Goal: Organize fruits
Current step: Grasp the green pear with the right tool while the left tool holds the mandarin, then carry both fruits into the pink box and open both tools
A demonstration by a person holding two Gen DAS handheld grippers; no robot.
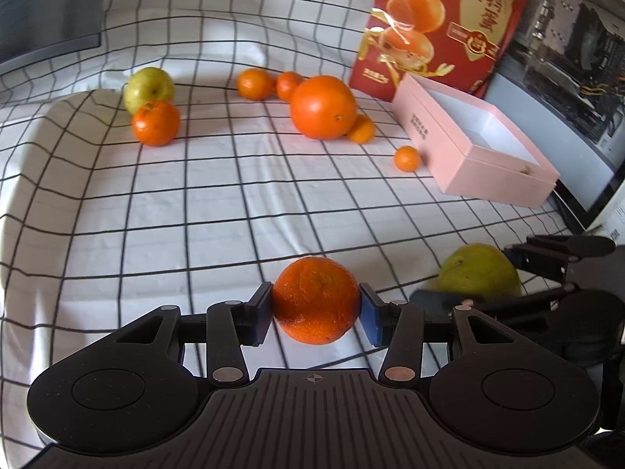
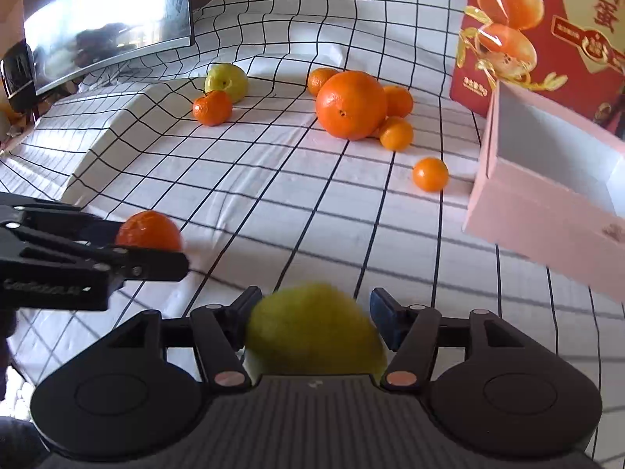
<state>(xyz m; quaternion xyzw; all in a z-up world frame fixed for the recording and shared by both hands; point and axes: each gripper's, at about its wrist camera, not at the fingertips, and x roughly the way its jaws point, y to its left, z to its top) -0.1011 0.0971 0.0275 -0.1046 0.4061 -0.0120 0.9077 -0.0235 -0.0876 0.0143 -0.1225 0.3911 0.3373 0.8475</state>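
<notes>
My left gripper (image 1: pixel 314 308) is shut on a rough-skinned mandarin (image 1: pixel 316 300), one pad pressed to each side, just above the checked cloth (image 1: pixel 218 203). A yellow-green fruit (image 2: pixel 312 328), blurred, sits between the fingers of my right gripper (image 2: pixel 312 305). Its left finger lies against the fruit and the blue right pad (image 2: pixel 384 322) stands just off it, so this gripper is open. The left wrist view shows the same green fruit (image 1: pixel 478 273) low on the cloth at the right. An open pink box (image 1: pixel 468 156) with a white inside lies to the right.
A large orange (image 1: pixel 323 107), several small mandarins (image 1: pixel 407 158) and a green apple (image 1: pixel 148 88) beside another mandarin (image 1: pixel 156 123) lie farther back. A red orange-printed carton (image 1: pixel 449 27) stands behind the box. Screens stand at the right (image 1: pixel 566 78) and far left (image 2: pixel 105 19).
</notes>
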